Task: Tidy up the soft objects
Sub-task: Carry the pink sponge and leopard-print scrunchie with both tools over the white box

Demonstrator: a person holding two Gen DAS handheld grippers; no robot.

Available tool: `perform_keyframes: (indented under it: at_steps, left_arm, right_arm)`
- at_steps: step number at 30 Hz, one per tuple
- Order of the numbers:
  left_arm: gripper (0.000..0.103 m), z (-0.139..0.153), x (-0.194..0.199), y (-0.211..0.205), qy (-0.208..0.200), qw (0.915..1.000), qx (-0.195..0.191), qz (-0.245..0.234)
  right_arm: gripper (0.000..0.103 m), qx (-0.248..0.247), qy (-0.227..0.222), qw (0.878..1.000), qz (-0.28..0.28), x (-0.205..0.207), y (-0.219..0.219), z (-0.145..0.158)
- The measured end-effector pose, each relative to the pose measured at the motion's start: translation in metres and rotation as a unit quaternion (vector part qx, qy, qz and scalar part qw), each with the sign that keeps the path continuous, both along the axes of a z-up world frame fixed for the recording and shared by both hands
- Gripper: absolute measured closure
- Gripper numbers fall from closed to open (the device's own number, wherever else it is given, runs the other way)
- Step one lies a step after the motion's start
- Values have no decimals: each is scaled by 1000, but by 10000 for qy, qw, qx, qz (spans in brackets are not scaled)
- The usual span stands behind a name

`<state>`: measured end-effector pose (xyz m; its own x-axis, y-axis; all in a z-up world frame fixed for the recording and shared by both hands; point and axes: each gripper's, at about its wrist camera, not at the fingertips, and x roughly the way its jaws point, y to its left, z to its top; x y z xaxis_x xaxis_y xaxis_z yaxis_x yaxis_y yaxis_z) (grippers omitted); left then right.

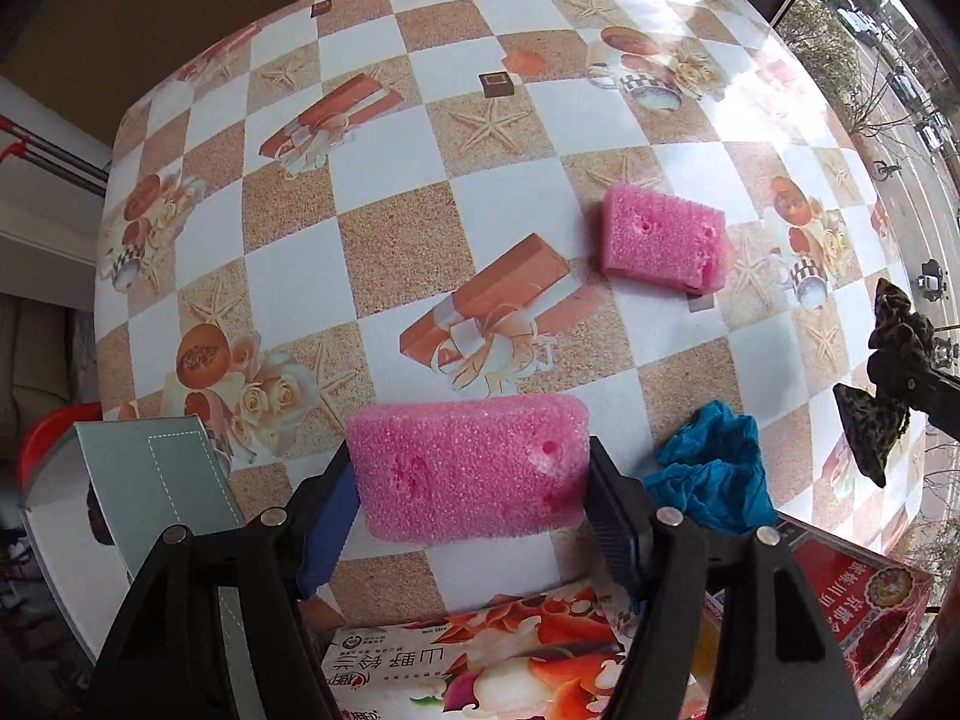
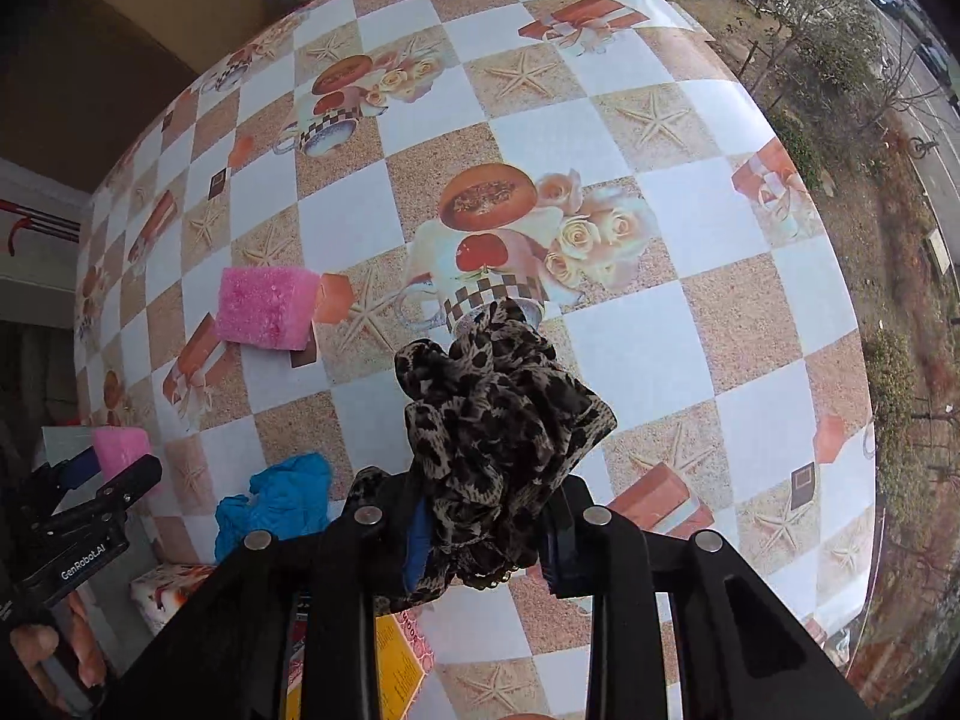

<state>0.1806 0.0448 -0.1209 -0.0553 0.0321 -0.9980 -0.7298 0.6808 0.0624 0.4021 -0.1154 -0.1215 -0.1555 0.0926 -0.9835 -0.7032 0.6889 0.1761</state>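
My left gripper (image 1: 471,504) is shut on a large pink sponge (image 1: 468,465), held above the checkered tablecloth (image 1: 420,192); the same gripper (image 2: 105,471) with its pink sponge (image 2: 120,447) shows at the left edge of the right wrist view. A smaller pink sponge (image 1: 660,237) lies on the table further off, seen also as the pink sponge (image 2: 264,309) in the right wrist view. My right gripper (image 2: 489,531) is shut on a leopard-print cloth (image 2: 492,420), lifted off the table. That leopard cloth (image 1: 882,396) hangs at the right edge of the left wrist view. A crumpled blue cloth (image 1: 711,468) (image 2: 279,501) lies on the table.
A floral tissue pack (image 1: 480,666) and a red printed box (image 1: 858,612) lie at the near edge. A grey box (image 1: 162,480) stands at the left. A yellow booklet (image 2: 399,654) sits under my right gripper. The table's right edge (image 2: 840,276) borders a window onto a street.
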Motion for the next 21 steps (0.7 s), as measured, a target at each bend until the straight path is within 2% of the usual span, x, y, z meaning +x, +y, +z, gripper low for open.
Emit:
perform_keyframes:
  at_steps: [6, 14, 21]
  left_arm:
    - [30, 30, 9, -31, -177, 9981, 154, -574]
    - [30, 62, -20, -80, -382, 9918, 132, -1214]
    - [29, 87, -52, -111, -526, 9861, 145, -1568]
  right_arm:
    - [73, 38, -22, 9994, -332, -7, -33, 23]
    - [73, 10, -11, 9988, -485, -40, -80, 53]
    - [73, -101, 22, 9986, -527, -86, -116, 73]
